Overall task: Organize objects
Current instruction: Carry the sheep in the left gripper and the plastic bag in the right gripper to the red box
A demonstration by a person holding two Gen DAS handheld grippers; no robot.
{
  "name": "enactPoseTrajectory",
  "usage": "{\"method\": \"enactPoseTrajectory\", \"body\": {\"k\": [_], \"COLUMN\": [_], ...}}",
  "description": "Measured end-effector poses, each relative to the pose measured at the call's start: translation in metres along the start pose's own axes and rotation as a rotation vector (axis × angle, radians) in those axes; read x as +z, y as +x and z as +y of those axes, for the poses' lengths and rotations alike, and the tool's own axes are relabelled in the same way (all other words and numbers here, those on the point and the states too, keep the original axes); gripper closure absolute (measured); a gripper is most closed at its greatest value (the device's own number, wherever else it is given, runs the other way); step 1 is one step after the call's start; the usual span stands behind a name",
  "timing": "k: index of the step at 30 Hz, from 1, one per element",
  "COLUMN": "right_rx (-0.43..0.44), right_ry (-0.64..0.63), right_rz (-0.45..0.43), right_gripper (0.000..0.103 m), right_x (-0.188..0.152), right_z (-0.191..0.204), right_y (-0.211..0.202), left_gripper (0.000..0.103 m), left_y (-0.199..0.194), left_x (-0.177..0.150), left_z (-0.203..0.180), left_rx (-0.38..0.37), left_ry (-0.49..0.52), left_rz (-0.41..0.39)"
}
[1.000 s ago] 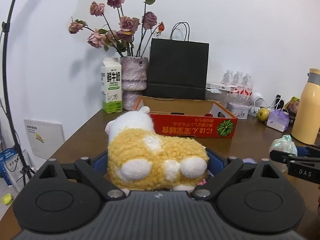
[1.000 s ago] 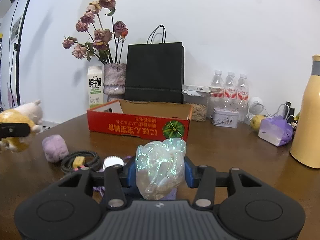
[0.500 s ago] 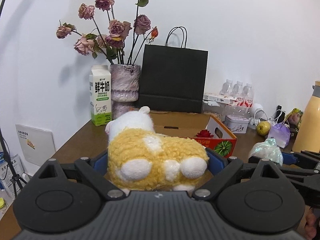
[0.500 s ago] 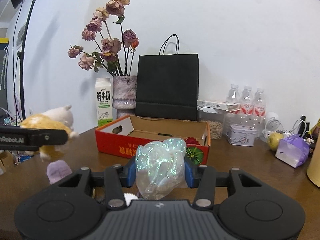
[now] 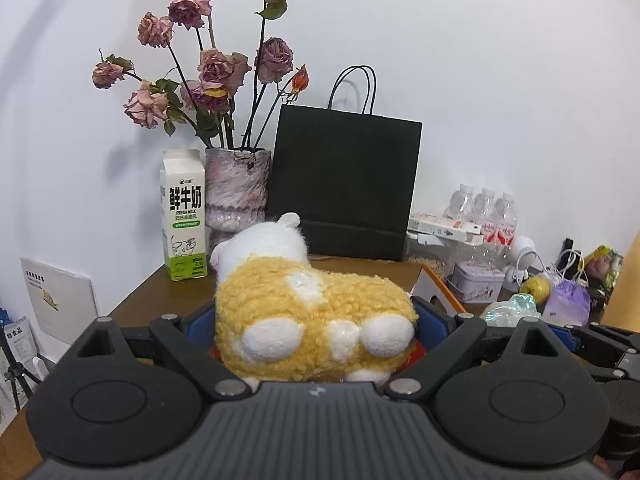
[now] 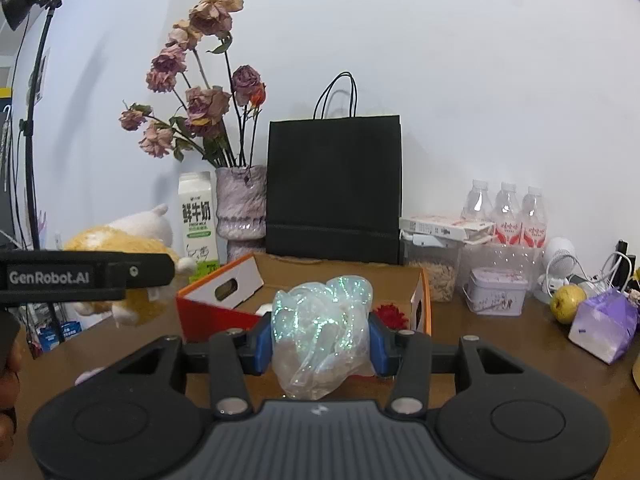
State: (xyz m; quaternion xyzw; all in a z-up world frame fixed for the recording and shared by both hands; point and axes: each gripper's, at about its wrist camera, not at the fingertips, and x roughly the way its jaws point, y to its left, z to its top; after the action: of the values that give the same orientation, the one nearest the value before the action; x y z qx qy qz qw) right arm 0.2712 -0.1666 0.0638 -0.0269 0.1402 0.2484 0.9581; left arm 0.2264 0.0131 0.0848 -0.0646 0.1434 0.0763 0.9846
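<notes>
Left gripper (image 5: pixel 316 320) clamped on a yellow-and-white plush toy (image 5: pixel 312 312), blue pads squeezing both sides of it, toy lifted clear of the brown table (image 5: pixel 136 300). Right gripper (image 6: pixel 320 340) about half closed around a crumpled shiny plastic bag (image 6: pixel 320 332), pads pressing its sides, bag off the table too. Red cardboard box (image 6: pixel 224 304), open top, sits just ahead of the right gripper; a red flower-like piece (image 6: pixel 390 316) lies inside near its right wall. From the right gripper, the left one with the toy is off to the left, beside the box. Behind the box: black paper bag (image 6: pixel 334 188), vase of dried roses (image 6: pixel 240 200), milk carton (image 6: pixel 198 216). Ahead-right: water bottles (image 6: pixel 508 212), small tin (image 6: pixel 496 290), apple (image 6: pixel 566 298), purple pouch (image 6: pixel 604 324).
</notes>
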Motion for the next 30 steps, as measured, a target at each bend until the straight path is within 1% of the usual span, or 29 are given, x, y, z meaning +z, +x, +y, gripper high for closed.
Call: {"method": "enactPoseTrajectory", "body": {"k": [9,15,23,30], "right_rx": [0.012,0.021,0.022,0.014], "right_ry": [0.007,-0.001,0.004,0.017], "right_rz": [-0.001,0.006,0.026,0.056], "right_gripper": [0.058,0.058,0.058,0.058], "right_x": [0.014,0.022,0.032,0.036], "right_z": [-0.003,-0.007,-0.017,-0.024], "right_y": [0.034,0.055,0.089,0.125], "left_gripper": [0.007,0.007,0.007,0.007], "left_y": [0.034,0.058,0.097,0.133], "left_x": [0.015,0.024,0.03,0.029], "left_z": [-0.012,-0.014,-0.01,-0.007], "left_rx": [0.015,0.047,0.083,0.126], "left_ry": [-0.023,-0.035,-0.058,-0.07], "left_rz": [-0.015,-0.036,-0.002,0.029]}}
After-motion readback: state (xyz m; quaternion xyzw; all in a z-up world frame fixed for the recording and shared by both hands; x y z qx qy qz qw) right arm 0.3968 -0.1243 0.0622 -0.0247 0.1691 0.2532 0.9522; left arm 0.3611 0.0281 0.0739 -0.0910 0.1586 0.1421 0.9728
